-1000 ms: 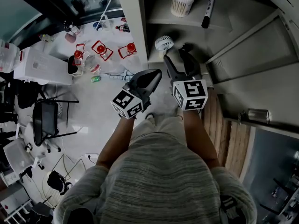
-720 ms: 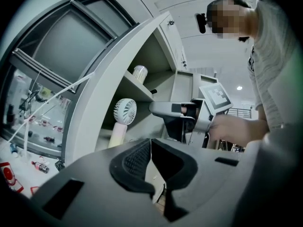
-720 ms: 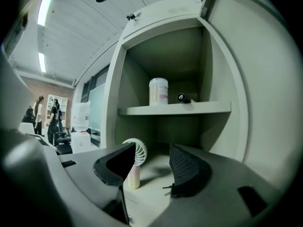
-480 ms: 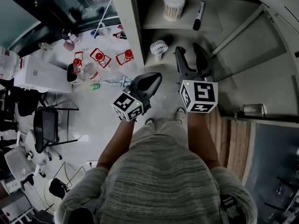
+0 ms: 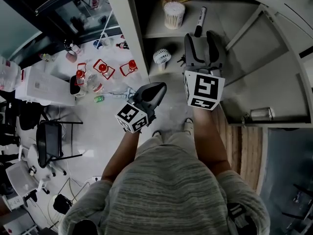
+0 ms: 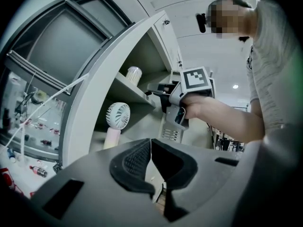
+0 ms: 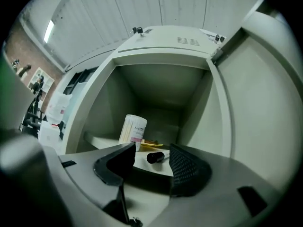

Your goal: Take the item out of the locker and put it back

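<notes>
Two grippers hung before the open pale-grey metal locker (image 5: 128,38). The left gripper (image 6: 150,159), jaws pressed together on nothing, had stayed back by the frame. The right gripper (image 7: 151,151) had climbed within a second from the level of the white handheld fan with a pink handle (image 6: 117,116) to the upper shelf (image 5: 159,26), its jaws wide and empty. The black marker pen (image 7: 156,157) on that shelf, just beyond the jaws, was therefore probably the item to fetch, and nothing was out yet. Only the left gripper view showed the fan upright. The head view showed the marker's full length beside the round tub of cotton swabs (image 5: 174,14), the right gripper view one end.
</notes>
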